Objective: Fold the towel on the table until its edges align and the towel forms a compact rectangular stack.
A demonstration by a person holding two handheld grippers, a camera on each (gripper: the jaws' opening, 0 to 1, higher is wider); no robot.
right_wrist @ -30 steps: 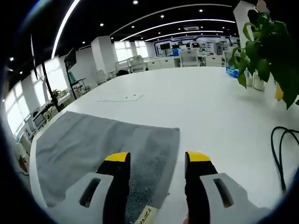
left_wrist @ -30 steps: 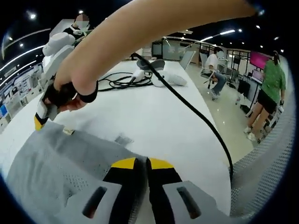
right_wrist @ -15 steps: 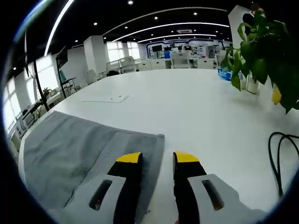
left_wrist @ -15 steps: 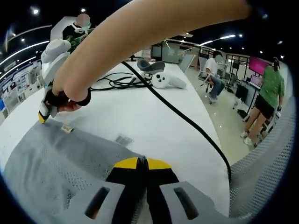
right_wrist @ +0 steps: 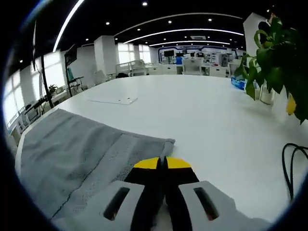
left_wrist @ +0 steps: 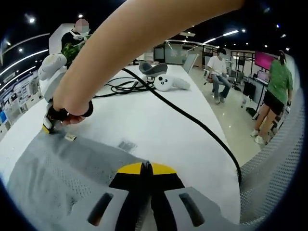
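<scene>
Both grippers, left (left_wrist: 147, 166) and right (right_wrist: 162, 161), are clamped on near corners of the gray towel (right_wrist: 72, 154).

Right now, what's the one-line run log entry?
stage: corner grasp | left claw: shut on towel | right claw: shut on towel corner | table: towel still flat

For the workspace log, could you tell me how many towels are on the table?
1: a grey towel lies flat on the white table, with the right tool shut on one corner and the left tool shut on another edge. Nothing suggests a second.
</scene>
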